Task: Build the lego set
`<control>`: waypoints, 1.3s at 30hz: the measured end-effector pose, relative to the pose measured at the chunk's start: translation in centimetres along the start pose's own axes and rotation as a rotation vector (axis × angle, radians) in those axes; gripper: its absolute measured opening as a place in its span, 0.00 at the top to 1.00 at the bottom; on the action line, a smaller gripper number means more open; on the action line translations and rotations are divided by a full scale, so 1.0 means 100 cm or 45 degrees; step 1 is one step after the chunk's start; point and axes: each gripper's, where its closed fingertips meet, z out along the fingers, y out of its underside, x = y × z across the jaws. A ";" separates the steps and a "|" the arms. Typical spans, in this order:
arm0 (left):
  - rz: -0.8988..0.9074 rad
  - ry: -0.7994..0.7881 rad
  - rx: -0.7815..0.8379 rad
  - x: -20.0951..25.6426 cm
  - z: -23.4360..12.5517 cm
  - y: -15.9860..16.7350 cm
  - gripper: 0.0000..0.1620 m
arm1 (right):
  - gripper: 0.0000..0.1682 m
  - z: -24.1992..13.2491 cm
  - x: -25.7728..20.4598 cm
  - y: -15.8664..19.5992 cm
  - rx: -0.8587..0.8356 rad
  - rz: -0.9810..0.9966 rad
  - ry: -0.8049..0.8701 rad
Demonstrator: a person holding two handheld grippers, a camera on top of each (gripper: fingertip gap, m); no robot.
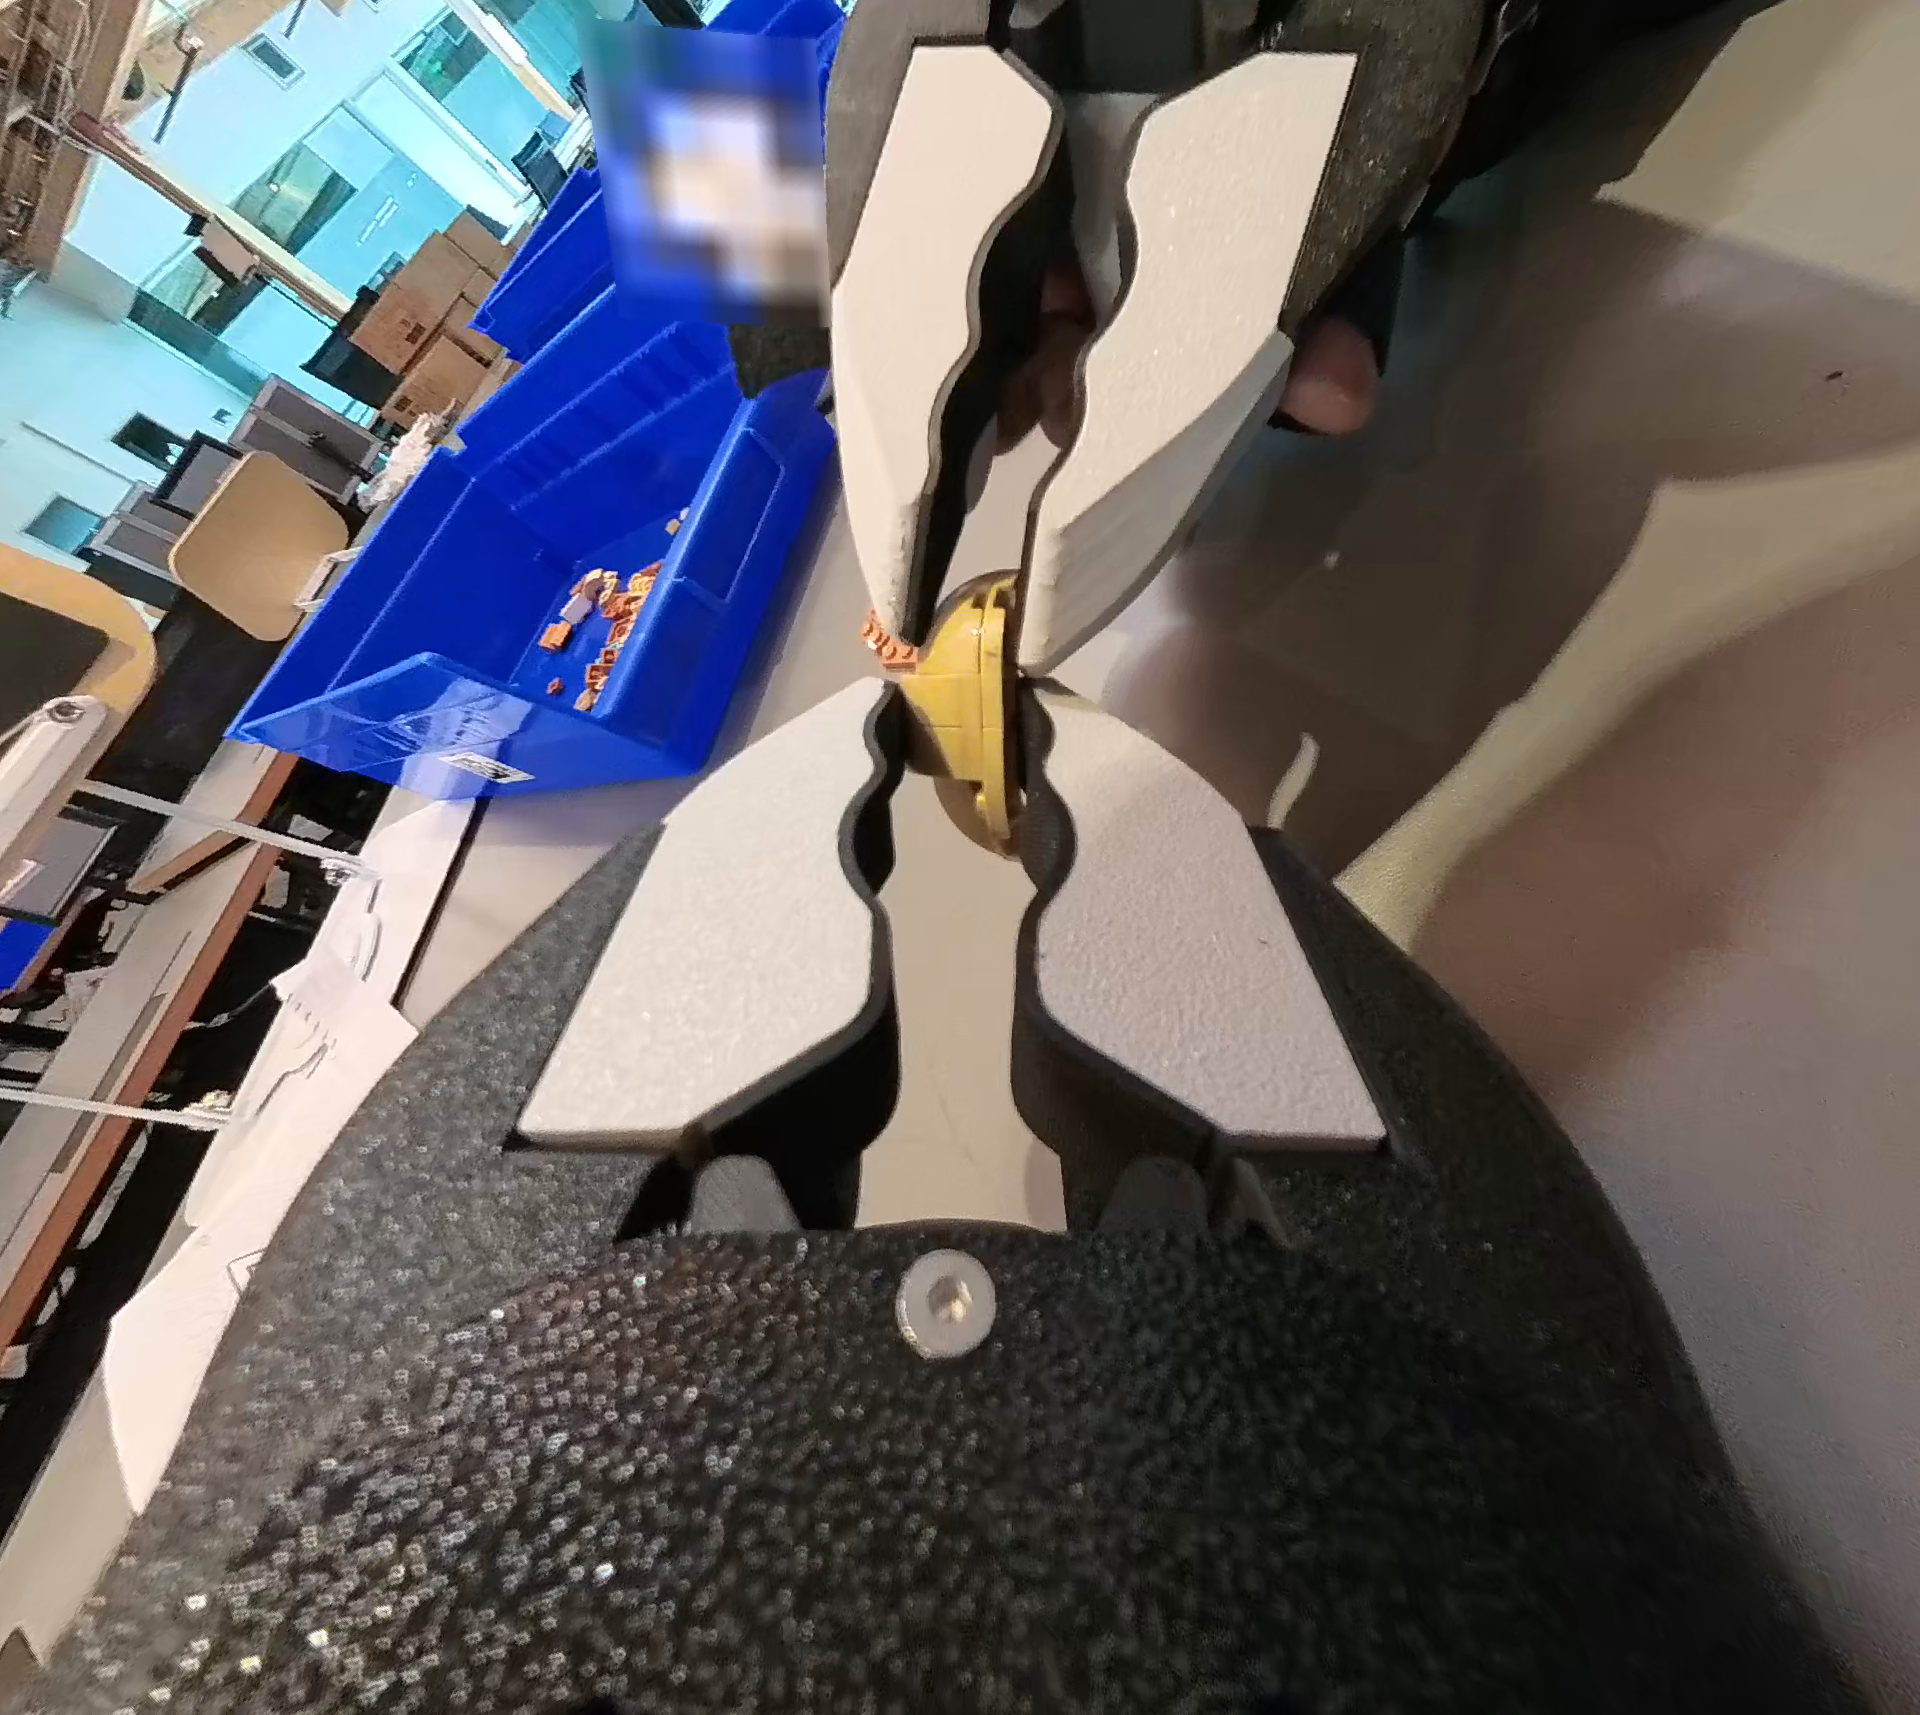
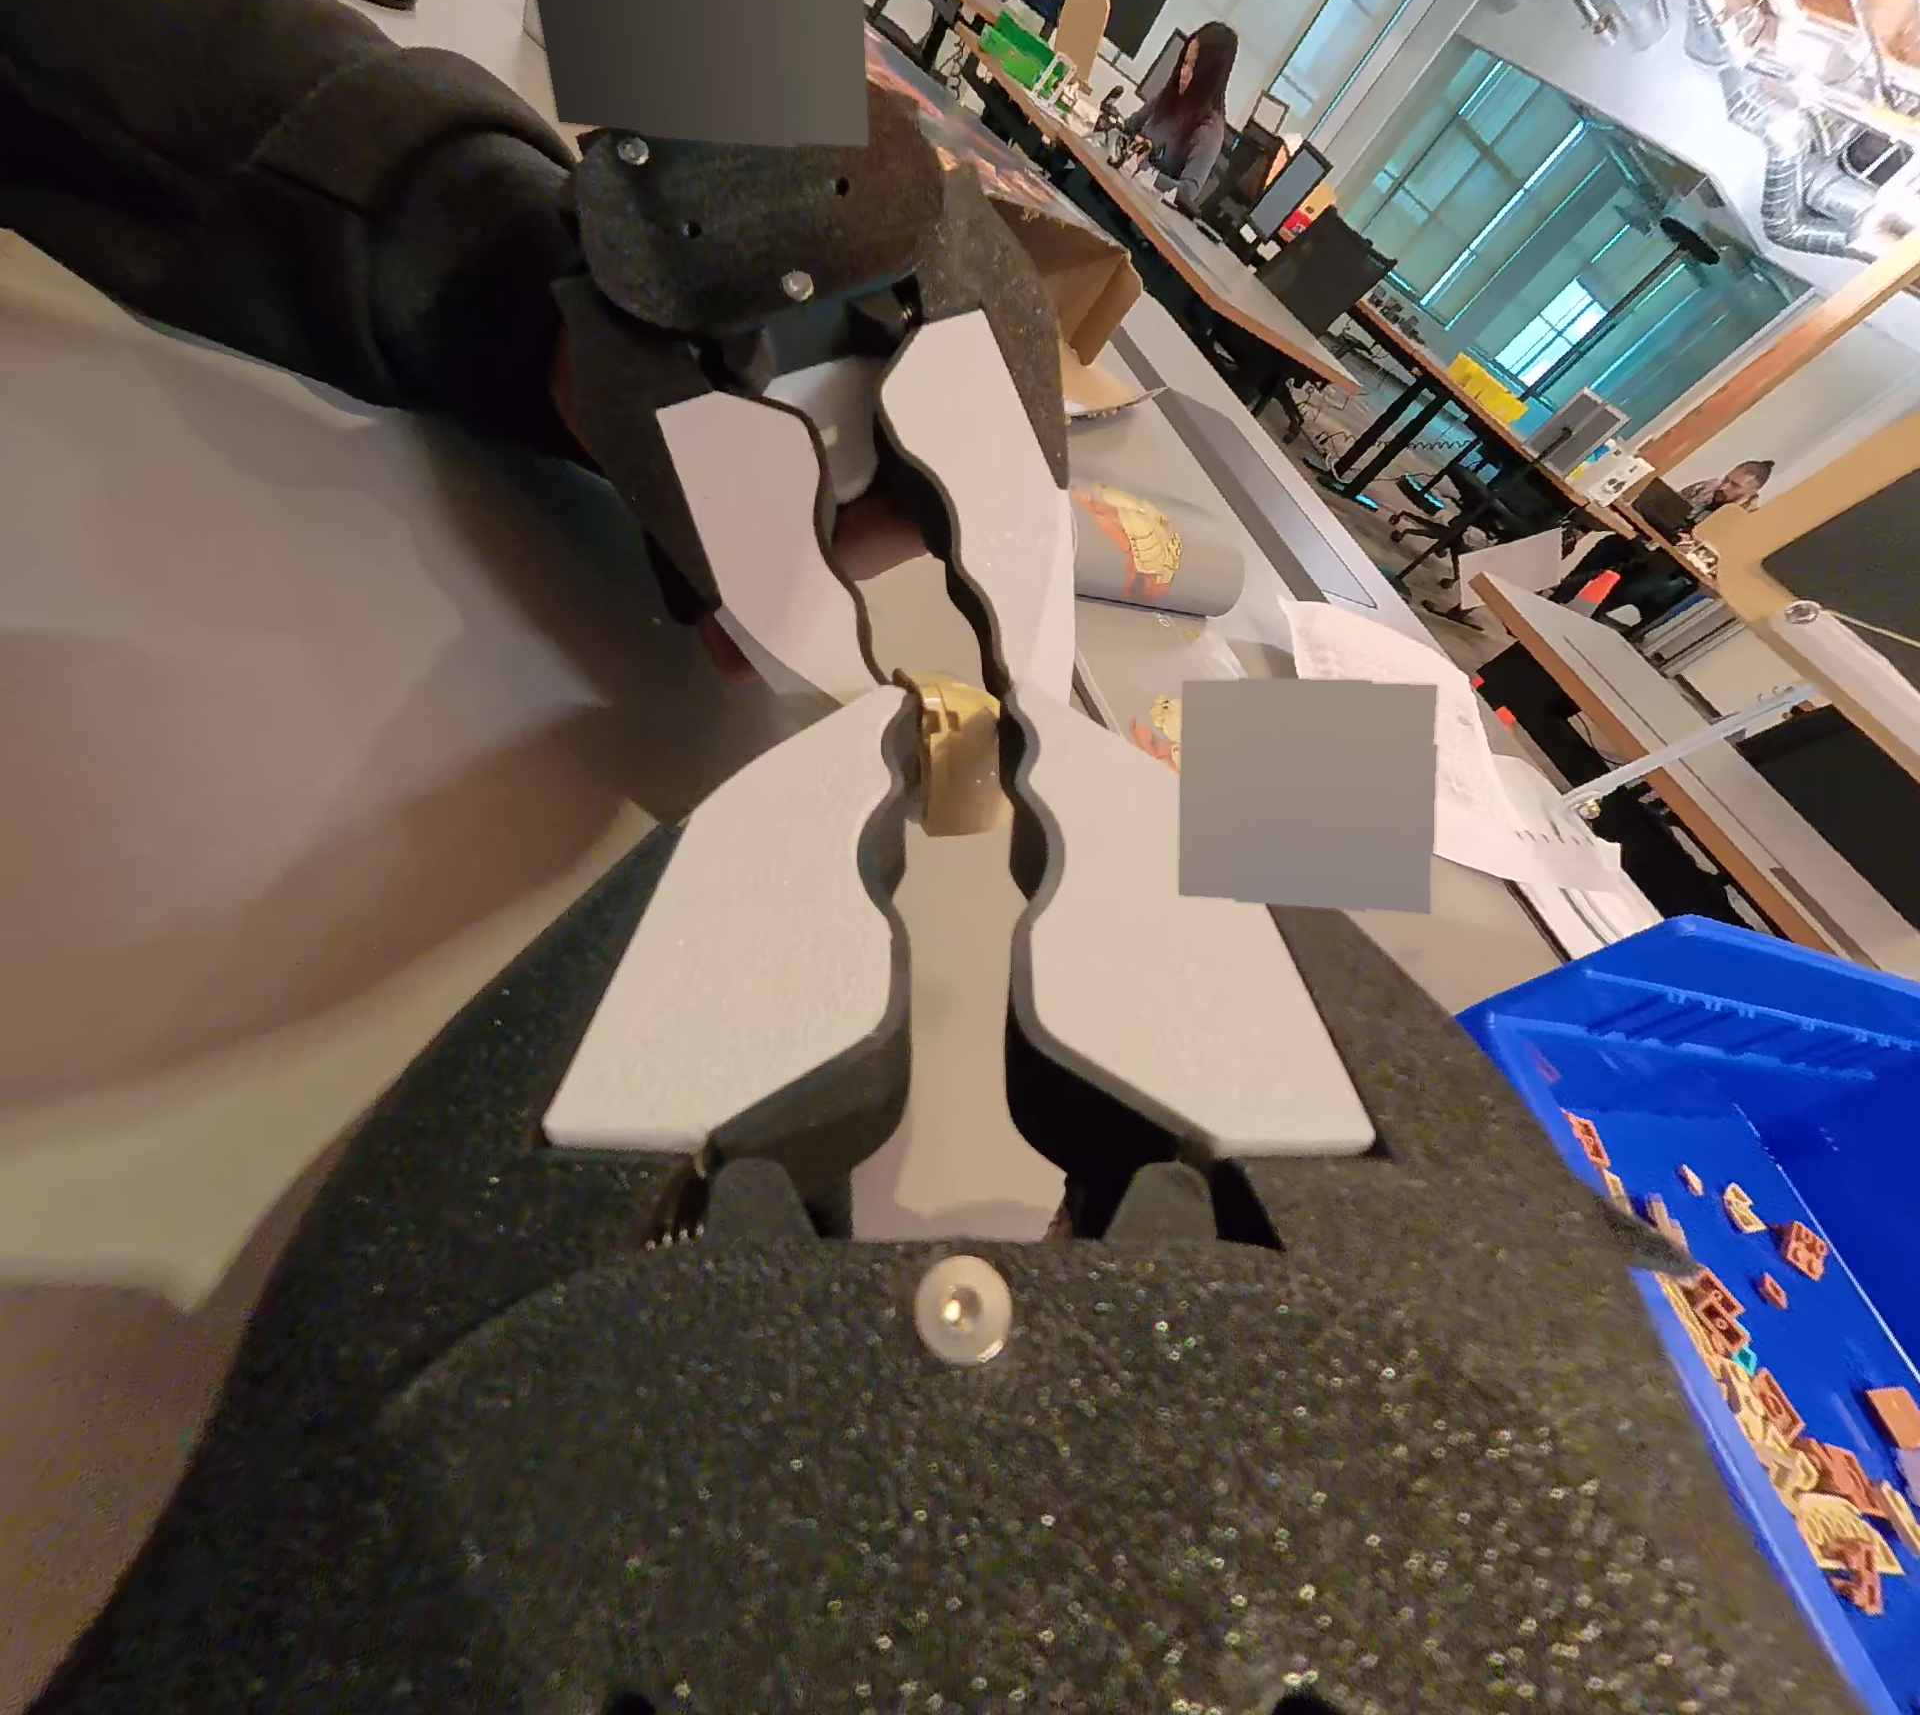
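A small gold-tan lego assembly (image 1: pixel 961 720) is held in the air between my two grippers, which meet tip to tip. My left gripper (image 1: pixel 956 704) comes from below in the left wrist view and is shut on the assembly's lower part. My right gripper (image 1: pixel 971 637) comes from above, its jaws nearly shut around the upper part. A tiny orange brick (image 1: pixel 889 645) sits by one right fingertip; I cannot tell whether it is attached. In the right wrist view my right gripper (image 2: pixel 951 720) grips the assembly (image 2: pixel 951 766), with the left gripper (image 2: pixel 940 678) opposite.
A blue bin (image 1: pixel 436 709) with several loose orange and tan bricks stands on the grey table (image 2: pixel 260 626); it also shows in the right wrist view (image 2: pixel 1662 1021). An instruction booklet (image 2: pixel 1153 553), white papers (image 2: pixel 1382 657) and a cardboard box (image 2: pixel 1091 294) lie beyond the grippers. Only a small space, under 4 cm, lies between the two pairs of fingers.
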 end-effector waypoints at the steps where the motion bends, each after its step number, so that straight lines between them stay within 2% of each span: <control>1: 0.002 0.000 0.000 0.000 0.000 0.000 0.88 | 0.91 0.000 0.000 0.000 0.002 0.005 -0.003; 28: 0.031 0.014 -0.012 0.004 -0.001 -0.003 0.88 | 0.94 -0.001 -0.006 -0.002 0.012 0.014 -0.049; 30: 0.030 0.001 -0.009 0.002 0.000 -0.004 0.88 | 1.00 0.000 -0.010 -0.004 0.018 0.010 -0.065; 32: 0.035 -0.016 -0.006 0.000 -0.001 -0.004 0.88 | 1.00 0.000 -0.008 -0.006 0.022 -0.009 -0.029; 39: -0.023 0.007 0.000 0.000 0.001 -0.002 0.88 | 1.00 -0.007 -0.008 -0.018 0.151 0.021 -0.056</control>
